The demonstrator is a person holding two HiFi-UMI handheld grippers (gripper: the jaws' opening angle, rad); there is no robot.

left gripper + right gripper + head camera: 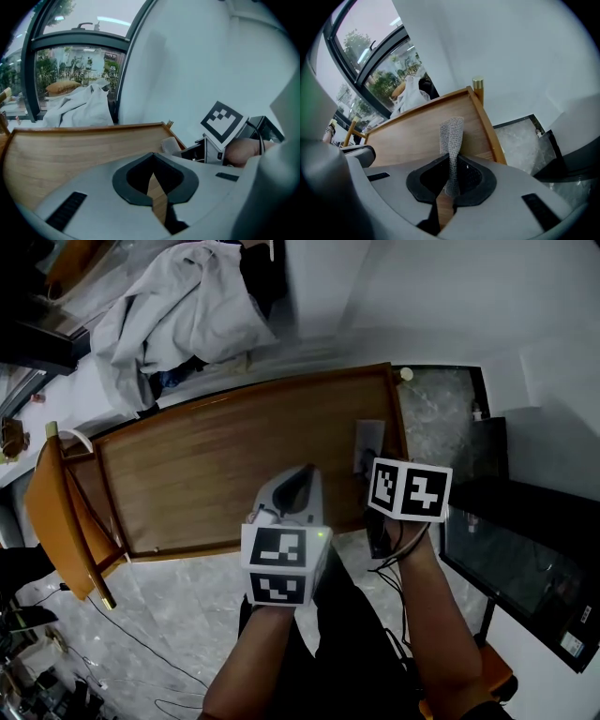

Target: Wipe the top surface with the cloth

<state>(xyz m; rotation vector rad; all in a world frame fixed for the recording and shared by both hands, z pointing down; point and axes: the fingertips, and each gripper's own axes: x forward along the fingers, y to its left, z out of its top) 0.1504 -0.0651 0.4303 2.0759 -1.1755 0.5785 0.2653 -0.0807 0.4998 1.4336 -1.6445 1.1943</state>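
Note:
A wooden table top point(216, 474) with a raised rim lies below me. My right gripper point(370, 465) is over its right end, shut on a small grey knit cloth point(367, 439). In the right gripper view the cloth point(452, 136) stands up from between the jaws of the right gripper point(451, 164) and droops onto the wood point(412, 136). My left gripper point(300, 479) hovers over the table's near edge, shut with nothing in it. Past the left gripper point(152, 164), the left gripper view shows the bare wood point(70, 145) and the right gripper's marker cube point(222, 122).
A heap of white fabric point(178, 306) lies beyond the table's far edge. An orange wooden chair point(56, 512) stands at the table's left end. A dark glass-fronted unit point(525, 549) stands to the right. Cables point(141, 643) trail across the marble floor.

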